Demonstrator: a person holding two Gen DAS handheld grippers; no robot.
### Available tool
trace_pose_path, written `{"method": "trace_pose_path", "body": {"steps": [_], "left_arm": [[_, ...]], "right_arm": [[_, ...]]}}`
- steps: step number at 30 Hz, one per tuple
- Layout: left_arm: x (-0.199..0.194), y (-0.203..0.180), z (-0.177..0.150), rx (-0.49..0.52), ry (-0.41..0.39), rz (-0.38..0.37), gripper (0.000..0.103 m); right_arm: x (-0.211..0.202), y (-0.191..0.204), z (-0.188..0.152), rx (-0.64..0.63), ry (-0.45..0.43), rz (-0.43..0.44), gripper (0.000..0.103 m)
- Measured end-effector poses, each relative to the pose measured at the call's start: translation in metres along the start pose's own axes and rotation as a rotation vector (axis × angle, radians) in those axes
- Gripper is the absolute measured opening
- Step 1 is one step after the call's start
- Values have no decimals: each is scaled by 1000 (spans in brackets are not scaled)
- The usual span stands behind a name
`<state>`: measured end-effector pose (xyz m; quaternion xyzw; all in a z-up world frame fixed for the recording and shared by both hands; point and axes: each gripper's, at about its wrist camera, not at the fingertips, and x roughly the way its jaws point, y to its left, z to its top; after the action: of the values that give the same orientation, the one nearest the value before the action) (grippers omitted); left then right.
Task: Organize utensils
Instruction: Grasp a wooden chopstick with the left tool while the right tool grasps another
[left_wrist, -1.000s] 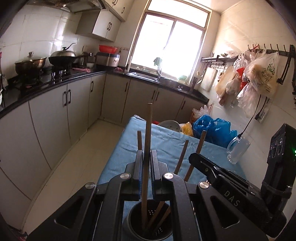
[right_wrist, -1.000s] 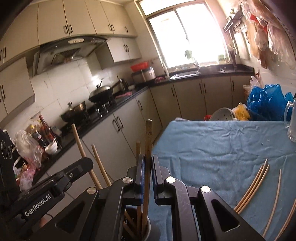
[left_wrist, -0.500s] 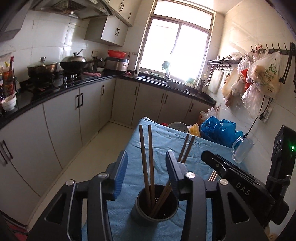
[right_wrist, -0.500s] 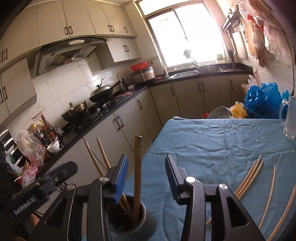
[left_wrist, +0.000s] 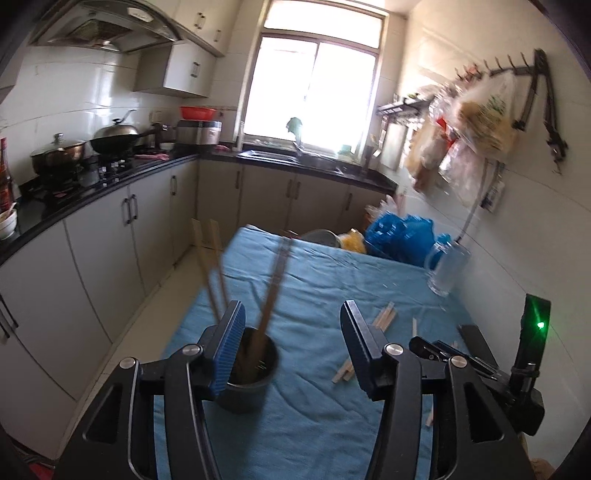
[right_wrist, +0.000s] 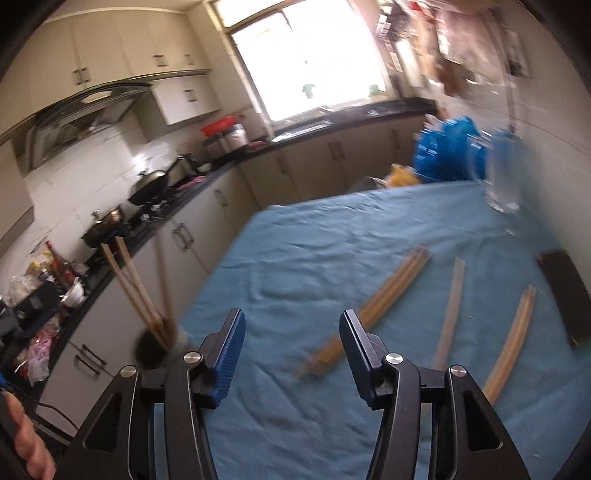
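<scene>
We see a clear glass mug (left_wrist: 445, 271) on the blue-cloth worktop (left_wrist: 332, 280), blue plastic bags (left_wrist: 400, 238) behind it, and a lidded steel pot (left_wrist: 57, 155).

both grippers let go of their chopsticks, left gripper (left_wrist: 291, 349) and right gripper (right_wrist: 291, 350) jaws just opened, nothing between them now, released sticks now standing in holder cup (left_wrist: 248, 376), right gripper swung from cup toward loose chopsticks (right_wrist: 373, 314) on cloth

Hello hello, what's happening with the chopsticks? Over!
Both grippers, left and right, just opened, nothing between jaws. Some chopsticks in cup, loose chopsticks on cloth. Nothing in the way.
</scene>
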<state>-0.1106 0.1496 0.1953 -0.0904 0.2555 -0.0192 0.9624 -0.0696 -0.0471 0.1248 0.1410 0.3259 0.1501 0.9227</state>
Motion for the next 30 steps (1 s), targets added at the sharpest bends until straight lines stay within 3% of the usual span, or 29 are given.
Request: {"method": "trace_pose_path", "body": {"steps": [5,10,15,20,24,27,30], "left_arm": [[17,-40,-18,67,58,-55,57],[60,-80,-42,136,187,-120,57],[118,-124,-73,199,371,-195,57],[170,-156,-97,227,496,-227,56],[202,-177,-115,277,554,-218,47],[220,-185,-121,310,583,-206,32],[230,-192,-123,344,568,-188,25]], "right_arm": [[-19,-66,-15,58,20,-121,58],[-33,-132,-25,149,56,-225,58],[-33,-174,-35,236,102,-244,58],[-27,-193,-42,267,131,-230,58],[-21,-195,-43,240,157,-222,54],[-14,-191,-42,202,180,-224,48],[-4,-186,-42,167,206,-222,48]]}}
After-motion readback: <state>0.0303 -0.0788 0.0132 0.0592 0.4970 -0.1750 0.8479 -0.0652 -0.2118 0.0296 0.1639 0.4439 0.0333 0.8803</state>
